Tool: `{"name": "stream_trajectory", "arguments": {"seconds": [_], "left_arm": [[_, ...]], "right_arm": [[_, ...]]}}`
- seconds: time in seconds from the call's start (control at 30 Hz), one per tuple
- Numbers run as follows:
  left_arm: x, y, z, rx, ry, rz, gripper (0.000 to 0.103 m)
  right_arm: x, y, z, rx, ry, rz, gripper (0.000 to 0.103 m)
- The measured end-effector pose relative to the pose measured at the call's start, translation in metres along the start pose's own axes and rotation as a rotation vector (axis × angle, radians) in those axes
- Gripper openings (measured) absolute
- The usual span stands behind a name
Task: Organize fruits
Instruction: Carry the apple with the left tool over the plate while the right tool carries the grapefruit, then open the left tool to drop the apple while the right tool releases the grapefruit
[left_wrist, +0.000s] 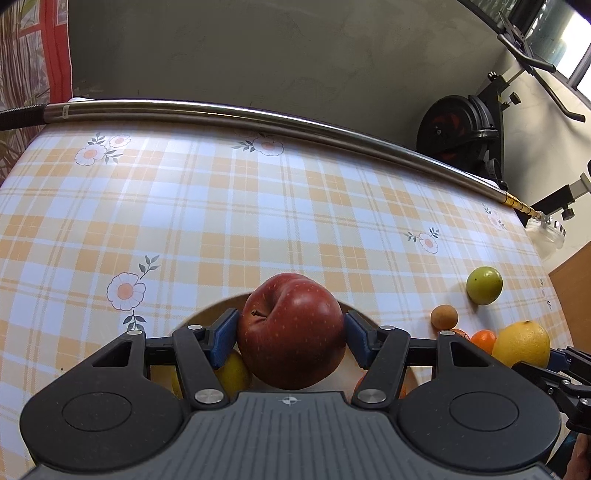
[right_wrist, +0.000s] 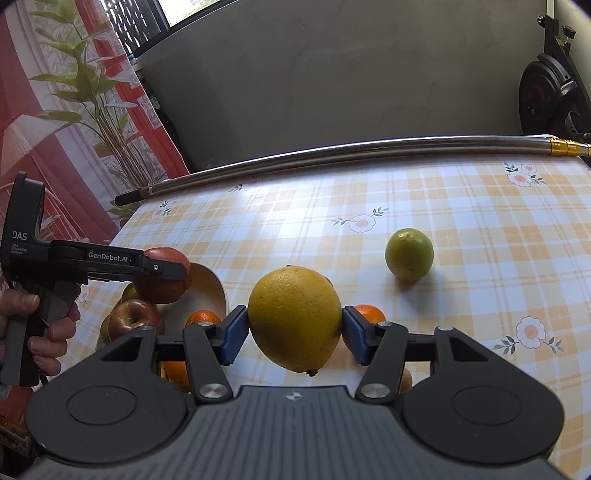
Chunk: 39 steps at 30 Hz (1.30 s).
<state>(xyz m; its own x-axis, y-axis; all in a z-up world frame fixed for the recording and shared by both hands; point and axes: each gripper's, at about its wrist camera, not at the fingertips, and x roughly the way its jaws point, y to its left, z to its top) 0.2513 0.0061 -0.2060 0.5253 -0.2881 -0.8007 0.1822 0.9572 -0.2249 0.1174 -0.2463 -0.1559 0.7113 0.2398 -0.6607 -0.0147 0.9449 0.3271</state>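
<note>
My left gripper (left_wrist: 291, 332) is shut on a red apple (left_wrist: 291, 332) and holds it above a pale bowl (left_wrist: 207, 314); the right wrist view shows this apple (right_wrist: 162, 277) over the bowl (right_wrist: 207, 284), which holds another apple (right_wrist: 135, 317) and other fruit. My right gripper (right_wrist: 293, 326) is shut on a large yellow lemon (right_wrist: 293, 317), also seen in the left wrist view (left_wrist: 521, 343). A green round fruit (right_wrist: 409, 254) lies on the table beyond it. Oranges (right_wrist: 369, 314) lie close behind the lemon.
A checked floral tablecloth (left_wrist: 258, 206) covers the table. A metal tube (left_wrist: 258, 118) lies along the far edge. A small brown fruit (left_wrist: 444, 316) sits near the oranges. An exercise bike (left_wrist: 461, 129) stands behind the table, a curtain (right_wrist: 55, 129) at left.
</note>
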Motion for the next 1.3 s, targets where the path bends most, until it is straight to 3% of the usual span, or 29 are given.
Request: {"name": "stream_trajectory", "arguments": {"seconds": [0.2,0.4,0.53,0.9,1.3], "left_arm": [[-0.001,0.001,0.0,-0.005,0.001,-0.016,0.064],[-0.028,0.015,-0.002,-0.068,-0.046,-0.068,0.065],[-0.053,0.021,-0.011,-0.081,-0.1,-0.037,0.072],[-0.1,0.044,-0.029,-0.15,-0.214,0.048,0.073],[-0.101,0.045,-0.036,-0.174,-0.229,0.047,0.073]], "right_arm": [[0.004,0.007,-0.001,-0.015,0.017,0.007,0.058],[0.015,0.024,0.001,-0.046,0.04,0.033,0.058],[0.027,0.047,0.003,-0.086,0.053,0.07,0.058],[0.065,0.099,0.01,-0.188,0.082,0.128,0.058],[0.074,0.105,0.007,-0.205,0.116,0.103,0.059]]}}
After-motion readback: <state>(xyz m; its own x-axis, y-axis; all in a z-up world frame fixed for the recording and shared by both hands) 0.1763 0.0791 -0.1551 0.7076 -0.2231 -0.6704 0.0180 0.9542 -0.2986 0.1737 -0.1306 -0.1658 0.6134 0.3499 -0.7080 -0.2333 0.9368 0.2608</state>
